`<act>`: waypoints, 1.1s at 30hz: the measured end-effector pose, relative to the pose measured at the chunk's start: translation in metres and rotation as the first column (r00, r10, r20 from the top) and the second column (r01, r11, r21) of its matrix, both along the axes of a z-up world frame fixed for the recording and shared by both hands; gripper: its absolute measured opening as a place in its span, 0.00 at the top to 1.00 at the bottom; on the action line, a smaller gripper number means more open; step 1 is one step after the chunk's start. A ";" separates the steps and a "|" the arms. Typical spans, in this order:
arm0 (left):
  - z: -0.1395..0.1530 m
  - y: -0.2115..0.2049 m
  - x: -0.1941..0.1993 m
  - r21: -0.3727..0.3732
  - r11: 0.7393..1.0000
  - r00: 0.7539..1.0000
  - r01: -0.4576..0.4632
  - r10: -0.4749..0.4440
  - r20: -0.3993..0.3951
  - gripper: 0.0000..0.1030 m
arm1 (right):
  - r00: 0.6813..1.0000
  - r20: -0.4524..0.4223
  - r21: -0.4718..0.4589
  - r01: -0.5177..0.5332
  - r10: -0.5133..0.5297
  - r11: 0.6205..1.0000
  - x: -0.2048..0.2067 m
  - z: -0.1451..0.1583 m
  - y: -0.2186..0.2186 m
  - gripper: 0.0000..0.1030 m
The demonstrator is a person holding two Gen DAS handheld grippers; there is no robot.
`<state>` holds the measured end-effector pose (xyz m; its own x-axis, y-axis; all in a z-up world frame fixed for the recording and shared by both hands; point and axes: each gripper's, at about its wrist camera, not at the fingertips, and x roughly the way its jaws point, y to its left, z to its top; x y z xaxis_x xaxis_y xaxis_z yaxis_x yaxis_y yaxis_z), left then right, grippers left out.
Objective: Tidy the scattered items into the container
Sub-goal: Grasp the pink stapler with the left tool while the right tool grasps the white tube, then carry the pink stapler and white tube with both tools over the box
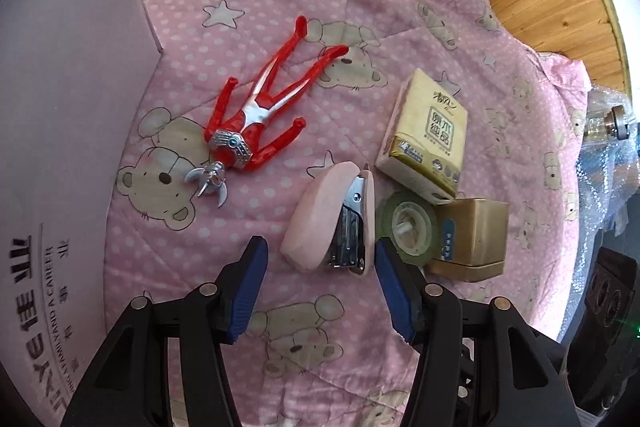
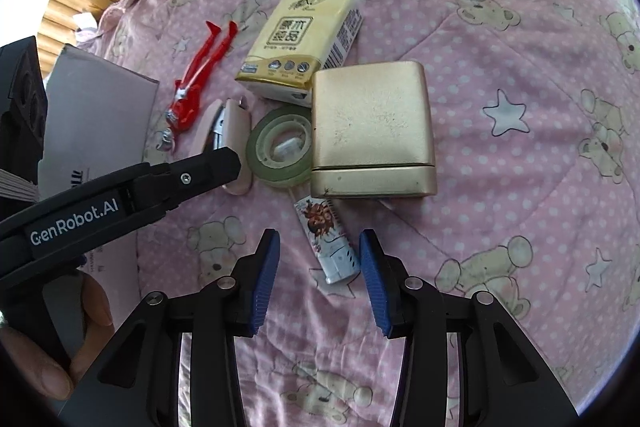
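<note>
On the pink bear-print quilt (image 2: pixel 500 155), everything placed relative to the gold box (image 2: pixel 372 131).

- Grey cardboard container (image 1: pixel 68 131): biggest item, well off to the box's left, past all the clutter, printed side facing us.
- Gold box: lying flat mid-quilt, lid seam toward the grippers.
- Yellow tissue pack (image 2: pixel 300 47): just behind the box, touching or nearly touching its far-left corner.
- Red and silver action figure (image 1: pixel 256 111): on its back, well left of the box, between it and the container, legs pointing away.
- Pink stapler (image 1: pixel 332 219): left of the box, with the tape roll in between.
- Green tape roll (image 2: pixel 280 151): flat, tight against the box's left side.
- Small printed tube (image 2: pixel 328 239): pokes out from under the box's near edge, toward the right gripper.

Left gripper (image 1: pixel 320 263): jaws spread, straddling the stapler's near end, not clamped on it.
Right gripper (image 2: pixel 320 271): jaws apart, either side of the tube's near end, no grip. A hand (image 2: pixel 48 355) shows at bottom left in the right wrist view.
</note>
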<state>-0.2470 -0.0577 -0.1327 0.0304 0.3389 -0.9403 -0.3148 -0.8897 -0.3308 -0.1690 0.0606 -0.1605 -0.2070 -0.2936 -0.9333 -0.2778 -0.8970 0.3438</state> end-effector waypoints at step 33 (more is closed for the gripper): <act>0.063 -0.033 0.033 0.045 0.999 0.995 0.030 -0.026 -0.099 0.55 | 0.999 -0.052 0.012 -0.016 0.017 1.000 0.038 0.051 -0.024 0.80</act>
<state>-0.2143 -0.0908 -0.0699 -0.0515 0.3829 -0.9224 -0.3724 -0.8643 -0.3380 -0.1308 0.0362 -0.1093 -0.2508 -0.2866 -0.9246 -0.2451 -0.9052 0.3471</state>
